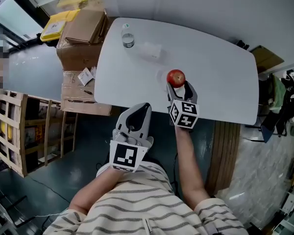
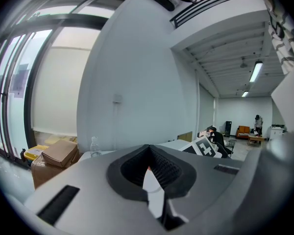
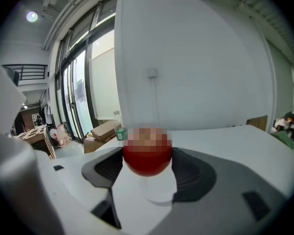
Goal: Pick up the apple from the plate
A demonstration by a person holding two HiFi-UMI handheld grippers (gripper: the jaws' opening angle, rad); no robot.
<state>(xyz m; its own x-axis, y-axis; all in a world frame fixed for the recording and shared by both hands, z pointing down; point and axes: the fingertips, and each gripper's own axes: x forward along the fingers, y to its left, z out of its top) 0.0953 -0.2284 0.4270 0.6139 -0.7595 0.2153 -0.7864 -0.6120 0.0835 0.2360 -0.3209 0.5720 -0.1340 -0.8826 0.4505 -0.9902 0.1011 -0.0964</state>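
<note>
A red apple (image 1: 176, 77) is near the front edge of the white table (image 1: 220, 77); its top is covered by a mosaic patch in the right gripper view. My right gripper (image 1: 179, 85) is shut on the apple (image 3: 147, 163), one dark pad against each side. Just below it lies a small white plate (image 3: 159, 194), faint in the head view (image 1: 162, 76). Whether the apple still touches the plate I cannot tell. My left gripper (image 1: 137, 112) hangs off the table's front edge, jaws together on nothing, in the left gripper view (image 2: 150, 180) too.
A water bottle (image 1: 128, 37) and a clear plastic item (image 1: 152, 49) stand at the table's far side. Cardboard boxes (image 1: 81, 29) are stacked left of the table, and a wooden crate (image 1: 12, 131) stands farther left. A chair with bags (image 1: 279, 97) is at the right.
</note>
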